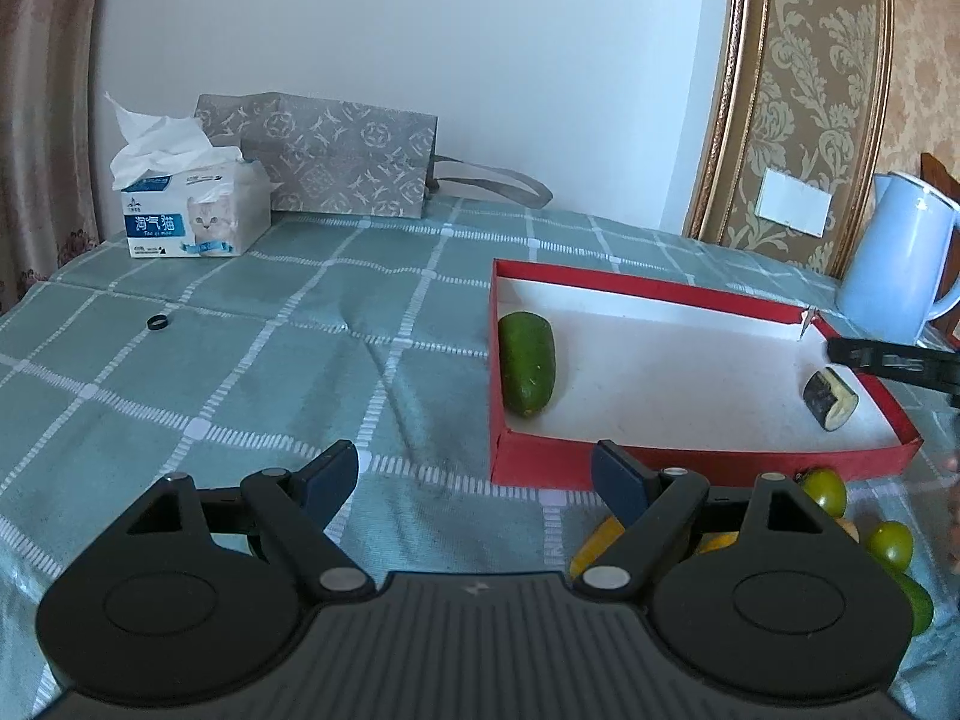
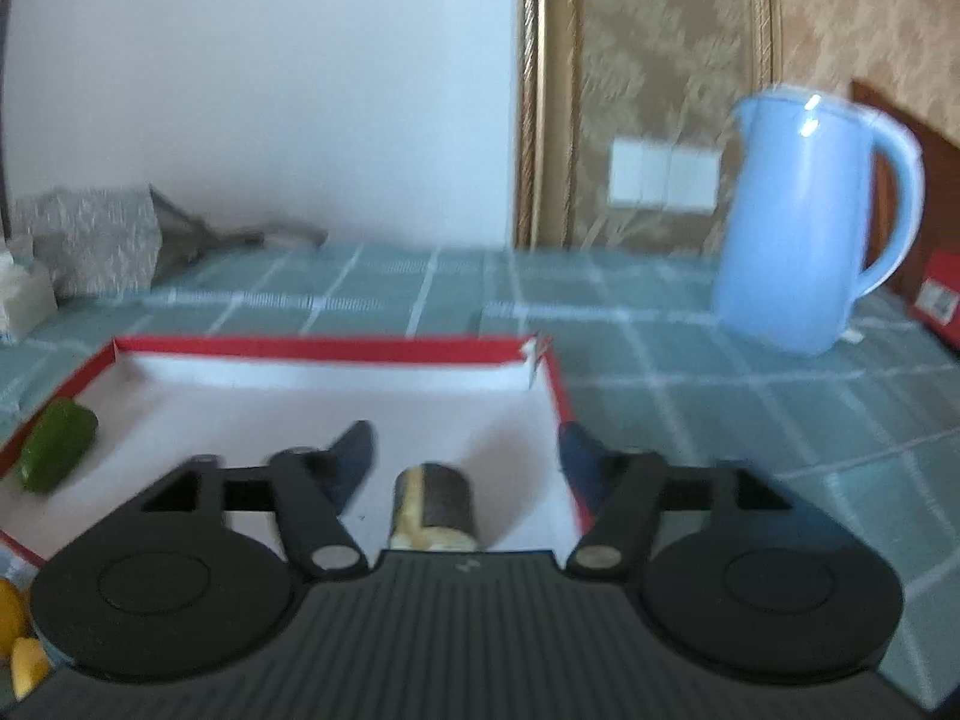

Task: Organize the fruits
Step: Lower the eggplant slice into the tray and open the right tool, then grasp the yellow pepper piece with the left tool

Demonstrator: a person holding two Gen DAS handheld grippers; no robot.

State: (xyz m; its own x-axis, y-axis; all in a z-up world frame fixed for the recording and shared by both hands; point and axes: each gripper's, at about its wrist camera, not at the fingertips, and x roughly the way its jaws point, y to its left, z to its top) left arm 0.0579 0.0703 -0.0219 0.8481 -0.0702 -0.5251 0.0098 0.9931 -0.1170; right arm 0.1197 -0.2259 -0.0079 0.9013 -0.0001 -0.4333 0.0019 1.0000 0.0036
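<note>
Broadly, the teal checked tablecloth [image 1: 252, 360] fills the lower half of both views, soft and faintly creased. On it, right of centre in the left wrist view, sits the shallow red cardboard tray with a white floor [image 1: 690, 456], its low walls evidently meant to gather the produce. A pale blue plastic jug [image 2: 804, 228], smooth and glossy, stands at the upper right of the right wrist view, well apart from the sorting. Inside the tray, a stubby dark-green cucumber piece [image 1: 528, 363] lies along the left wall, and a short cut chunk of dark-skinned vegetable with pale flesh [image 2: 432, 507] rests on its side near the right wall. The right gripper [image 2: 465, 459] straddles that chunk with jaws spread, touching nothing; the piece looks freshly set down. The left gripper [image 1: 474, 480] hangs released over bare cloth. Small round green fruits [image 1: 828, 489] wait outside the tray at lower right, likely next.
</note>
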